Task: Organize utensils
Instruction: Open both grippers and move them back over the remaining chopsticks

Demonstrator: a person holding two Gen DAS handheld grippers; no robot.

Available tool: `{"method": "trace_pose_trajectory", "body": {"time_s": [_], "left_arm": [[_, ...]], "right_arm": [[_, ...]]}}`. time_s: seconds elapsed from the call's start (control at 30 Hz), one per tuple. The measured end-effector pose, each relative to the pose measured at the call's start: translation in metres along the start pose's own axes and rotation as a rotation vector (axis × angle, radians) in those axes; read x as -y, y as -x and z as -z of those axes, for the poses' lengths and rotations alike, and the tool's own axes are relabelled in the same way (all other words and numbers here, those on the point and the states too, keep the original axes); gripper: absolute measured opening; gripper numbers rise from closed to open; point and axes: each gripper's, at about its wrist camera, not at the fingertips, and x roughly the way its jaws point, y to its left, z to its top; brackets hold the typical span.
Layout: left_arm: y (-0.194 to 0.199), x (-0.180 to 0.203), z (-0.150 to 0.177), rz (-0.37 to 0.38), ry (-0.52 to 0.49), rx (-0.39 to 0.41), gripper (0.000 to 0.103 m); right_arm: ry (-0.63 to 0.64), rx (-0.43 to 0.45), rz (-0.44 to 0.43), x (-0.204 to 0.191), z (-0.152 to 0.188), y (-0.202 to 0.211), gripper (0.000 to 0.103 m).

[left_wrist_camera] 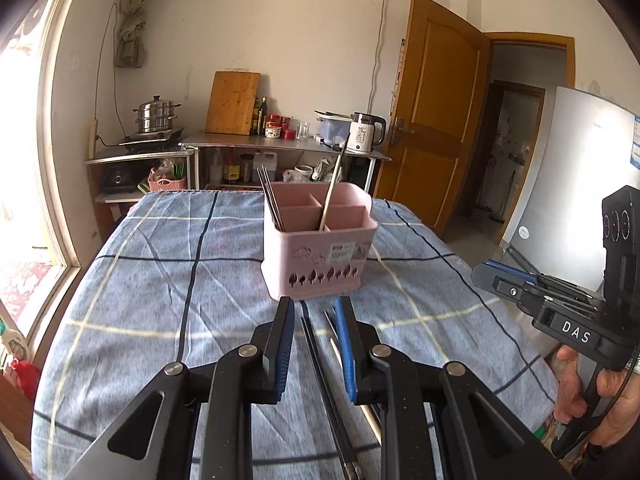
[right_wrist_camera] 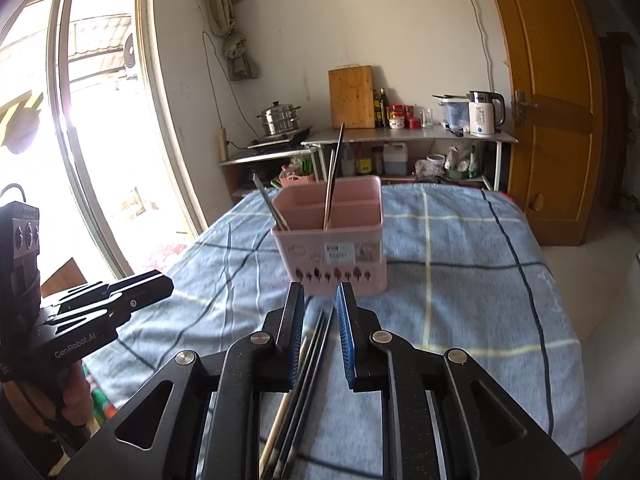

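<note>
Left gripper [left_wrist_camera: 314,308]: jaws parted, empty. Loose chopsticks [left_wrist_camera: 316,344] on the checked surface [left_wrist_camera: 160,280], just before the pink holder [left_wrist_camera: 320,240]. Right gripper [right_wrist_camera: 320,296]: jaws apart, empty. Mid-sorting; next, close on one stick.

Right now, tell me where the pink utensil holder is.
The pink utensil holder stands on the blue plaid cloth, centre of both wrist views, just beyond the loose chopsticks lying between the open jaws.
</note>
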Motion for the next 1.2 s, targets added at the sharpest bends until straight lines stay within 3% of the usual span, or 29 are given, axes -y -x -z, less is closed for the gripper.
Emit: {"method": "trace_pose_trajectory", "body": {"time_s": [0.63,1.2], "left_arm": [[-0.016,0.003,0.045,0.006,0.008,-0.091,0.021],[-0.112,-0.015,0.06,0.013,0.055,-0.271,0.021]], "right_arm": [[-0.013,-0.086,0.011,-0.002,0.047,-0.006,0.018],[-0.023,-0.234,-0.012,-0.002,0.062,-0.082,0.018]]}}
